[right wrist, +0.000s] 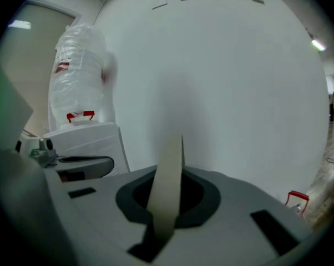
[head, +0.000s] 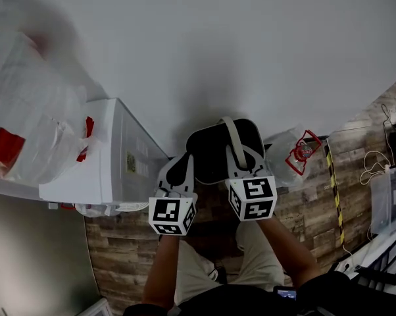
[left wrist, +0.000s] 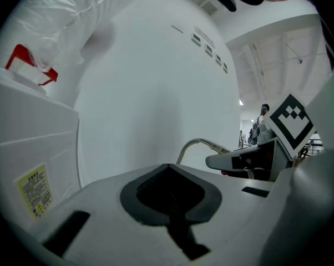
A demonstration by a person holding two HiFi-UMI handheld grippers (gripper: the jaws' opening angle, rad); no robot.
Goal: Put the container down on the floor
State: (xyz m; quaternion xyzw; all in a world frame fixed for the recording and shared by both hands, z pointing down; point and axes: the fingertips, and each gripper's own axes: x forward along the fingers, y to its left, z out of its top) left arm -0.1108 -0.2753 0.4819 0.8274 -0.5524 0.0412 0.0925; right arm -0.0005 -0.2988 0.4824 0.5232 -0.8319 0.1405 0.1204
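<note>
The container is dark and rounded, with a pale strap arching over it. It is held above the wood-patterned floor, close by the white wall. The right gripper pinches that strap. The left gripper is closed, seemingly on the container's dark edge (its inside is hidden). A clear, red-handled jug stands just beside it.

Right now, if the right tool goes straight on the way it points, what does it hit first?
Beyond the beige strap it is shut on, the right tool faces only the plain white wall; how far off is unclear.
</note>
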